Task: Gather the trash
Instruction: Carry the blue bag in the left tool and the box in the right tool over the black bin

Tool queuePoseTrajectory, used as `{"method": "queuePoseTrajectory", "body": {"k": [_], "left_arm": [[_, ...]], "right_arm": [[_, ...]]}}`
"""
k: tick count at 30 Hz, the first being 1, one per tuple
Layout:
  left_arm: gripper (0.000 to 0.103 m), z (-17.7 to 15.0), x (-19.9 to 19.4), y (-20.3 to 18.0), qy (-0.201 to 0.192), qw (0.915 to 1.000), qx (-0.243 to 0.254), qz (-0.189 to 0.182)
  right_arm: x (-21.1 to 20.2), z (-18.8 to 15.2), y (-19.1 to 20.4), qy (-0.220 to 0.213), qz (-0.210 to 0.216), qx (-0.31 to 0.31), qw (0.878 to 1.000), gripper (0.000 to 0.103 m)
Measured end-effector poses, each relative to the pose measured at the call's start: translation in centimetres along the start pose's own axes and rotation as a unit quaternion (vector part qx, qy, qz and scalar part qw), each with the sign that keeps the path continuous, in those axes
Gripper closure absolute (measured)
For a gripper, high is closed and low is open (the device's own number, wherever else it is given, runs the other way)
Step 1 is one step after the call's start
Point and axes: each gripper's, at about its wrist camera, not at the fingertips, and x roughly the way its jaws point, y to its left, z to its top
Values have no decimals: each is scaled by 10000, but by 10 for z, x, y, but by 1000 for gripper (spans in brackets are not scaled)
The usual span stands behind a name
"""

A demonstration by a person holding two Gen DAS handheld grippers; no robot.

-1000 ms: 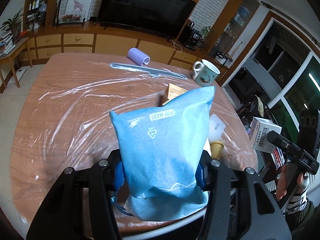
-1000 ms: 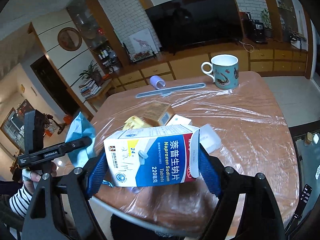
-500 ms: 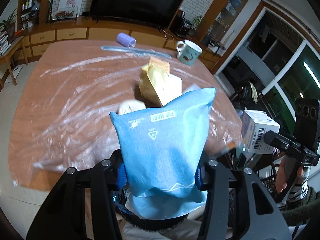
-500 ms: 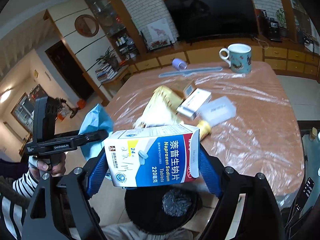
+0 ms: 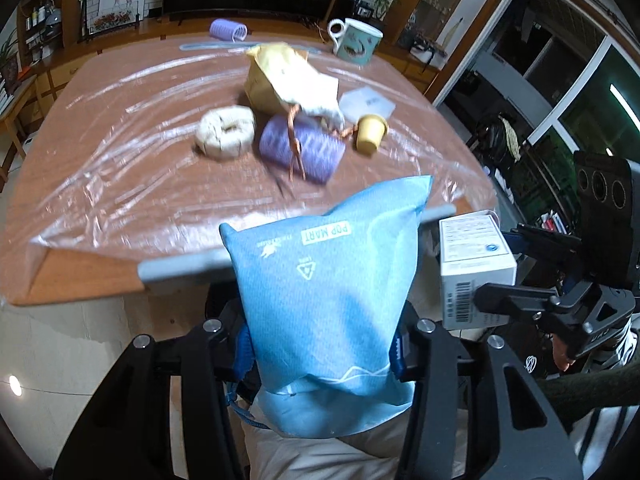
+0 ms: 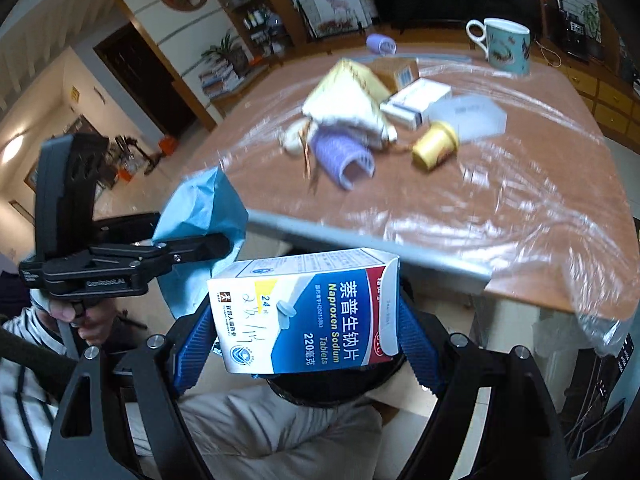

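Note:
My left gripper (image 5: 320,350) is shut on a blue POP MART bag (image 5: 324,280) and holds it off the table's near edge; the bag also shows in the right wrist view (image 6: 200,216). My right gripper (image 6: 308,340) is shut on a white and blue Naproxen Sodium tablet box (image 6: 304,312), over a black bin (image 6: 332,388) below the table edge; the box also shows in the left wrist view (image 5: 474,264). On the plastic-covered table (image 5: 100,184) lie a yellow crumpled bag (image 5: 280,80), a purple hair roller (image 5: 300,152), a beige ring (image 5: 226,132) and a small yellow cup (image 5: 372,134).
A mug (image 5: 354,42), a second purple roller (image 5: 228,30) and a long grey strip (image 5: 208,46) sit at the table's far side. A small white box (image 6: 416,100) and a clear plastic piece (image 6: 468,114) lie by the yellow bag. The person's lap is below both grippers.
Both grippers have pulled back and down off the table's near edge with their loads. The right one now hangs over the black bin; more items on the table have come into view.

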Motion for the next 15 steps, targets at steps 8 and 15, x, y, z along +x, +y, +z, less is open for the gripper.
{"method": "queuePoseTrajectory", "body": {"k": [8, 15], "left_arm": [[53, -19, 29, -2, 306, 9991, 154, 251], [53, -31, 51, 4, 481, 9976, 171, 475]], "right_arm": [[30, -19, -2, 401, -204, -49, 9990, 23], [58, -25, -6, 628, -485, -121, 9968, 23]]}}
